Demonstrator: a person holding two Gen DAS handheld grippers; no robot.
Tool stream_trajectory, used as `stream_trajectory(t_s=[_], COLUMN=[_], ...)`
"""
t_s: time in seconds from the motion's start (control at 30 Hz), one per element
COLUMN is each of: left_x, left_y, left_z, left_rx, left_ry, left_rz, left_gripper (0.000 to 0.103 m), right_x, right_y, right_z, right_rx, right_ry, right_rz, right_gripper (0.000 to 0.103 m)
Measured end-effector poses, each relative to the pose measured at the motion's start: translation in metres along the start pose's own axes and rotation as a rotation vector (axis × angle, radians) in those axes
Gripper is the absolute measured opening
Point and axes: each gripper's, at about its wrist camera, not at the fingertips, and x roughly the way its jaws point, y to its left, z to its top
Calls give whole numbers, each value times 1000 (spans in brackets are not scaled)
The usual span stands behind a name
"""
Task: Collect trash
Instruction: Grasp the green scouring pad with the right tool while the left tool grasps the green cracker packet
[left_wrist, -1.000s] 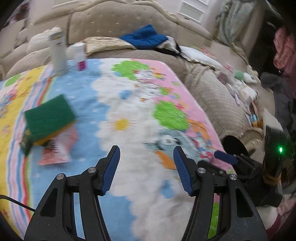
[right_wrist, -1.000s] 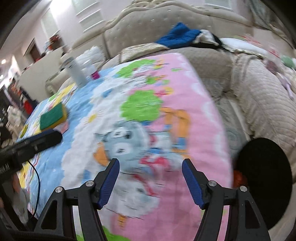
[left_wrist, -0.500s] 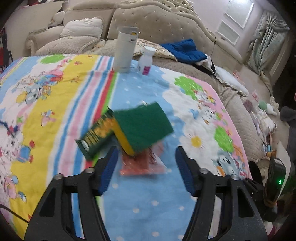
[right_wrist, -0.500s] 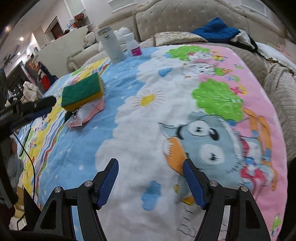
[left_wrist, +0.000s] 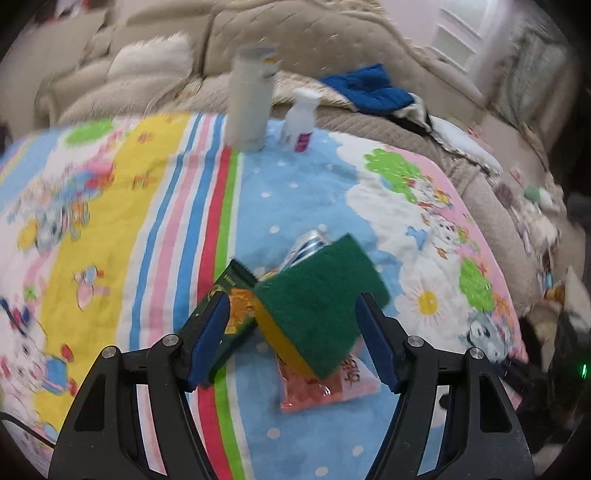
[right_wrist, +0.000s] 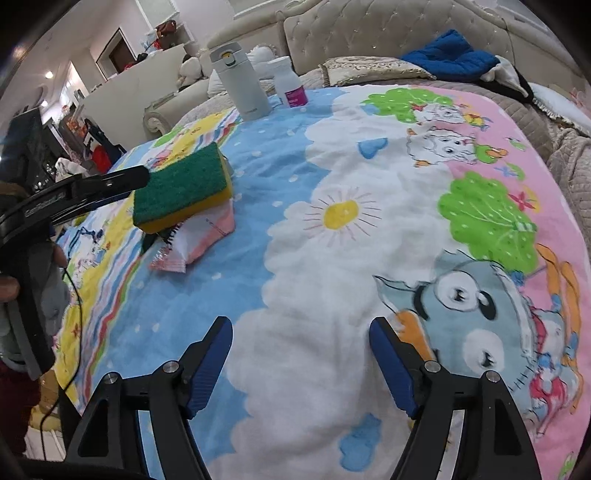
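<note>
1. Where the left hand-held gripper (left_wrist: 291, 332) hangs over the cartoon-print blanket (left_wrist: 147, 221) covering the surface, its jaws stand released, wide apart, gripping nothing.
2. Landmark: green-and-yellow sponge (left_wrist: 319, 302). It sits between the blue pads (left_wrist: 208, 339) in the left wrist view, tilted, propped on the trash under it.
3. Under the sponge: a pink wrapper (left_wrist: 328, 384) sticking out on its near side, a dark green packet (left_wrist: 231, 317) out from its left edge, and a silvery-blue wrapper (left_wrist: 306, 245) showing just behind it.
4. The left pad overlaps the green packet in the picture; cannot tell whether they touch.
5. Well behind the sponge stand a grey tumbler (left_wrist: 251, 107) and a small white bottle (left_wrist: 301, 123) with a magenta label, side by side near the blanket's far edge.
6. Right hand-held gripper (right_wrist: 301, 363): released, jaws spread, nothing between them, over the white cloud print well to the right of the sponge (right_wrist: 183, 188).
7. Right wrist view shows the pink wrapper (right_wrist: 201, 240) pinned beneath the sponge, with the left tool's finger (right_wrist: 96, 184) just beside the sponge's left end.
8. Beyond the sponge, a beige sofa (right_wrist: 369, 29) carries a blue garment (right_wrist: 448, 55).
</note>
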Motion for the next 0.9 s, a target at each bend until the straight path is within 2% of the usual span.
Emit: stream_trajectory(t_s=[0.03, 0.1, 0.2, 0.27, 0.4, 0.5, 0.63, 0.77, 0.9], left_x=[6, 8, -6, -14, -22, -26, -35, -43, -40], left_y=[6, 3, -23, -40, -53, -45, -23, 6, 31], left_z=[-1, -7, -24, -35, -43, -43, -47, -47, -43], left_rx=[-48, -65, 40, 104, 147, 132, 135, 130, 94], left_ry=[26, 58, 64, 77, 88, 87, 72, 46, 24], left_rz=[-31, -113, -304, -391, -460, -436, -334, -228, -128], left_gripper=[69, 69, 69, 69, 69, 69, 69, 69, 69], right_x=[1, 3, -5, -13, -25, -33, -30, -15, 19], right_y=[3, 8, 5, -5, -28, -32, -19, 2, 27], right_z=[1, 4, 9, 14, 25, 28, 34, 45, 65], right_rx=[-3, -16, -16, 14, 80, 104, 89, 93, 124], right_ry=[0, -1, -32, -47, -75, -92, -84, -74, -37], right_rz=[3, 3, -21, -43, -76, -74, -33, 48, 156], right_gripper=[74, 74, 74, 74, 75, 75, 75, 79, 83])
